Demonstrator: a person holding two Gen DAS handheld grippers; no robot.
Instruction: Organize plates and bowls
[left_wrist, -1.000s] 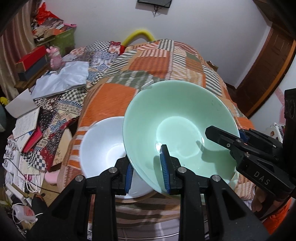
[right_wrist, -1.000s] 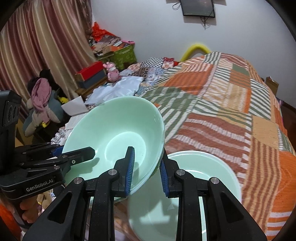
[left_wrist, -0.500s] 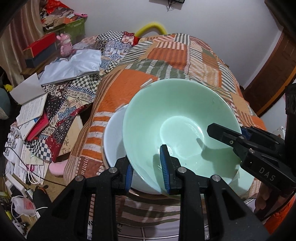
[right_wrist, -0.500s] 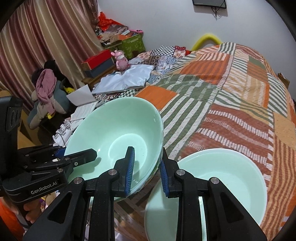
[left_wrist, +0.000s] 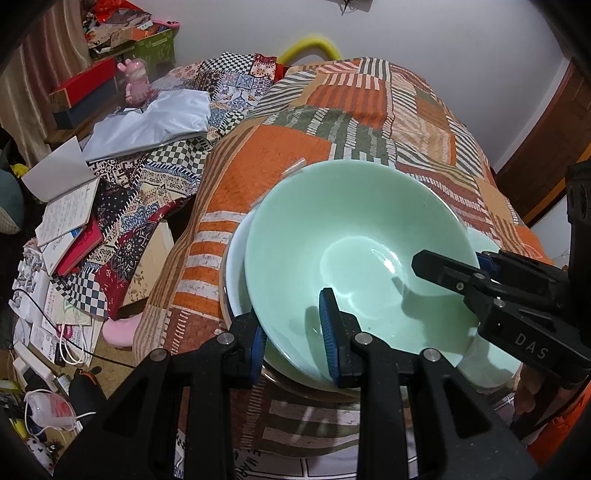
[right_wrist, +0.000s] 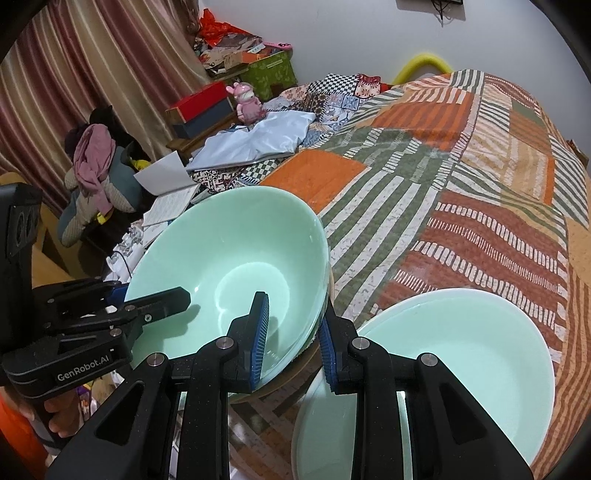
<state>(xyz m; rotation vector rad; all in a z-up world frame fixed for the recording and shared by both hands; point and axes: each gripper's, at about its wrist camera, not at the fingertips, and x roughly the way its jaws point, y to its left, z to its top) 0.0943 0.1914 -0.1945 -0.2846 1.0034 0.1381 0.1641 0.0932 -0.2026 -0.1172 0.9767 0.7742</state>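
Observation:
A pale green bowl (left_wrist: 354, 236) is held by both grippers over the near edge of the patchwork bed. My left gripper (left_wrist: 291, 328) is shut on its near rim. My right gripper (right_wrist: 291, 343) is shut on the opposite rim and shows in the left wrist view (left_wrist: 461, 273). The bowl (right_wrist: 229, 258) sits down into a white bowl (left_wrist: 234, 280), of which only a sliver of the left rim shows. A wide pale green plate (right_wrist: 461, 350) lies on the bed to the right.
The patchwork quilt (left_wrist: 354, 110) covers the bed beyond the bowls. To the left lie a white cloth (left_wrist: 151, 118), open notebooks (left_wrist: 66, 214), a pink figurine (left_wrist: 135, 83) and boxes. Cables and bags litter the floor (left_wrist: 48, 354).
The green bowl moved left and down over the white bowl and now nests in it, hiding most of it. Both grippers kept their hold on the rim.

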